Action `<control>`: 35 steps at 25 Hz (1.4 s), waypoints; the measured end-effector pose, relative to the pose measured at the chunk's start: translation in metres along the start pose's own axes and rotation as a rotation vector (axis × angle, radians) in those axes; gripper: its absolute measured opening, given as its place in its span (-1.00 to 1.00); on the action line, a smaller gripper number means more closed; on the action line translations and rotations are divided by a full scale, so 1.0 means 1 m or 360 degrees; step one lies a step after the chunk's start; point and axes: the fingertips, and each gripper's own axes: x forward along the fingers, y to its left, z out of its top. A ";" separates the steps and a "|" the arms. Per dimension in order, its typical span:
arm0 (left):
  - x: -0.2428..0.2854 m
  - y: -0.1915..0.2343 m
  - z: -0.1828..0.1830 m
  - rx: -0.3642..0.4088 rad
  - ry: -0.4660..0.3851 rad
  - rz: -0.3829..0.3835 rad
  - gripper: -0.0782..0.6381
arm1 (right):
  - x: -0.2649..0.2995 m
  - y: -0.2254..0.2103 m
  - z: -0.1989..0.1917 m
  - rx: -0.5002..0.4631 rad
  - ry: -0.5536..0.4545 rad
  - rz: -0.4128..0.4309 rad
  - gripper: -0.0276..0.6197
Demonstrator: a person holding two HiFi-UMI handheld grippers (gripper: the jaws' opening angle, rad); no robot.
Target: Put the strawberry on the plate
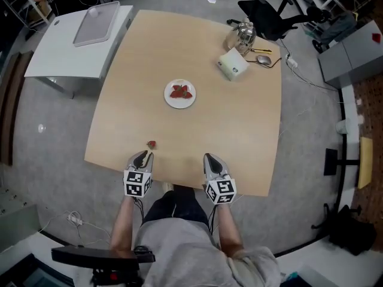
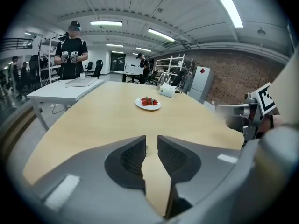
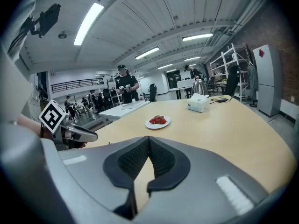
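Observation:
A white plate (image 1: 180,94) with a few red strawberries sits at the middle of the wooden table (image 1: 227,124). One loose strawberry (image 1: 151,143) lies near the front edge, just ahead of my left gripper (image 1: 143,155). That gripper (image 2: 151,139) has its jaws a little apart with nothing between them, and the plate (image 2: 148,104) lies far ahead of it. My right gripper (image 1: 209,158) rests at the front edge to the right. In its own view, the right gripper (image 3: 148,139) is shut and empty, with the plate (image 3: 158,122) beyond it.
A white box (image 1: 232,63), a glass kettle (image 1: 241,36) and glasses (image 1: 263,58) stand at the table's far right. A white side table (image 1: 66,52) with a grey tray (image 1: 96,23) is at the left. An office chair (image 1: 269,14) stands behind, and a person (image 2: 70,50) stands beyond the side table.

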 end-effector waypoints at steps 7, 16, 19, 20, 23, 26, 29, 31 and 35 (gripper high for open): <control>0.029 0.009 -0.018 -0.0006 0.0154 0.0012 -0.39 | 0.017 -0.016 0.000 0.0015 0.0042 0.0000 -0.90; 0.057 0.023 -0.034 0.0002 0.0274 0.0096 -0.22 | 0.029 -0.042 -0.002 0.0035 0.0081 -0.0035 -0.90; 0.064 0.024 -0.038 0.0015 0.0304 0.0100 -0.23 | 0.034 -0.046 -0.002 0.0041 0.0089 -0.0034 -0.90; 0.066 0.025 -0.039 0.0013 0.0311 0.0100 -0.23 | 0.035 -0.047 -0.002 0.0043 0.0091 -0.0033 -0.90; 0.070 0.027 -0.042 0.0010 0.0327 0.0106 -0.25 | 0.039 -0.049 -0.002 0.0048 0.0100 -0.0034 -0.90; 0.071 0.030 -0.041 0.0012 0.0333 0.0116 -0.31 | 0.043 -0.051 -0.001 0.0054 0.0102 -0.0037 -0.90; 0.072 0.029 -0.041 0.0014 0.0339 0.0115 -0.33 | 0.044 -0.053 -0.002 0.0057 0.0108 -0.0040 -0.90; 0.073 0.028 -0.041 0.0016 0.0340 0.0112 -0.33 | 0.045 -0.054 -0.002 0.0059 0.0112 -0.0039 -0.89; 0.073 0.024 -0.040 0.0033 0.0340 0.0097 -0.34 | 0.046 -0.056 -0.003 0.0063 0.0109 -0.0041 -0.90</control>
